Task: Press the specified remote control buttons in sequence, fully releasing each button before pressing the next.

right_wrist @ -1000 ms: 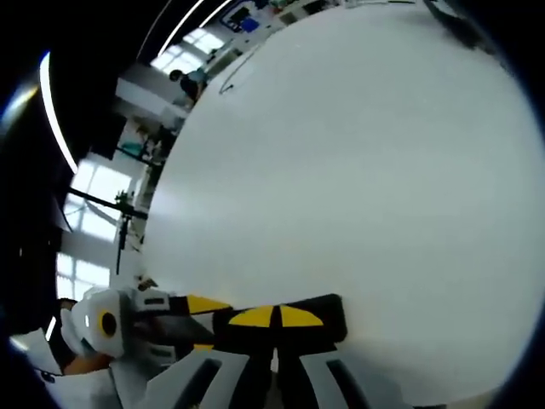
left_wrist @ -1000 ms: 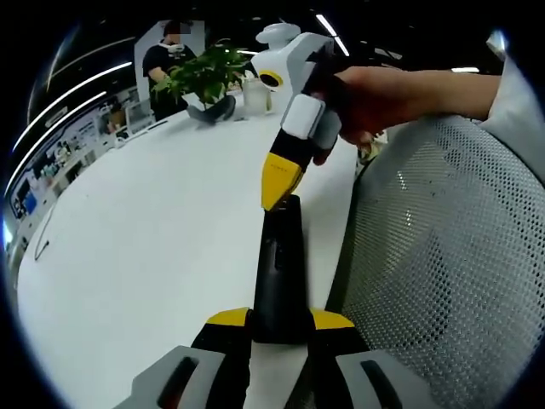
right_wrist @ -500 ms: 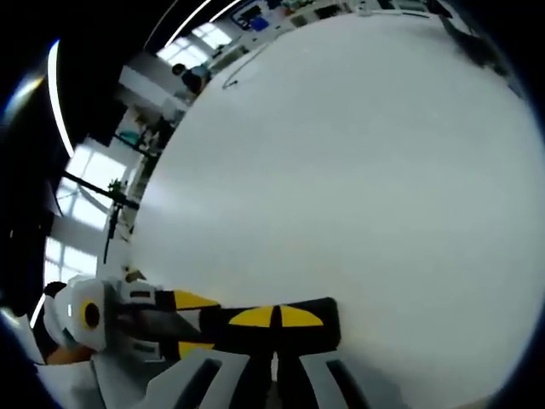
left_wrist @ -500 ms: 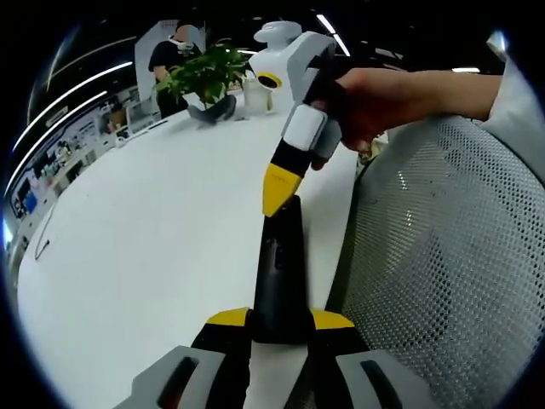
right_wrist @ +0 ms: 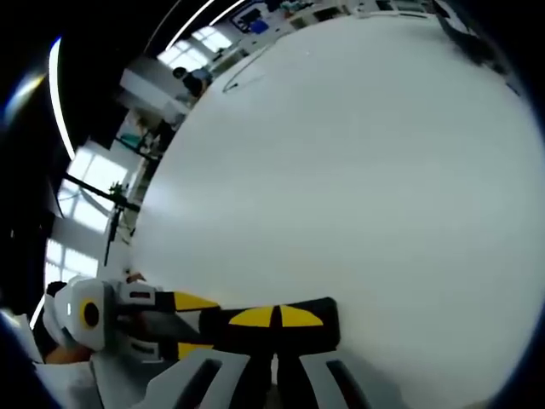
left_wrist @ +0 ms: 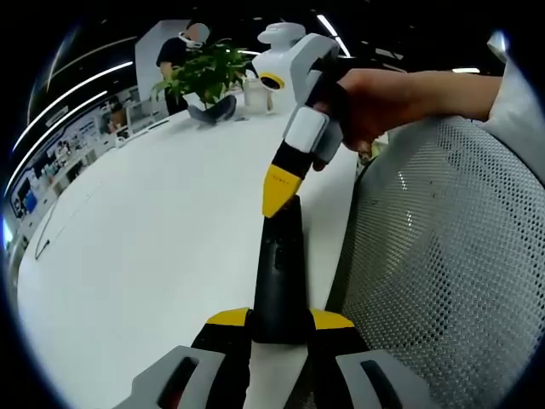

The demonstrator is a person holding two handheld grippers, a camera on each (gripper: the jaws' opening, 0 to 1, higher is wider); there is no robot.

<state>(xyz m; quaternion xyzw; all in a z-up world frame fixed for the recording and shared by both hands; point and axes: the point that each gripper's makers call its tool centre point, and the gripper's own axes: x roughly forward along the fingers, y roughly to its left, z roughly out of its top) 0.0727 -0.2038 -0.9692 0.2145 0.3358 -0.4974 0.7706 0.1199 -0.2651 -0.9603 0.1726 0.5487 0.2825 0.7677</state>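
Gripping the black remote [left_wrist: 279, 273] at its near end, the left gripper [left_wrist: 281, 321] stays clamped w/ jaws on both sides, just above the white table [left_wrist: 145, 247]. Right gripper [left_wrist: 279, 194], jaws together, tip touching the remote's far end. Judged: press straight down, lift fully clear before next btn, keep the left clamp steady so the remote doesn't tip.
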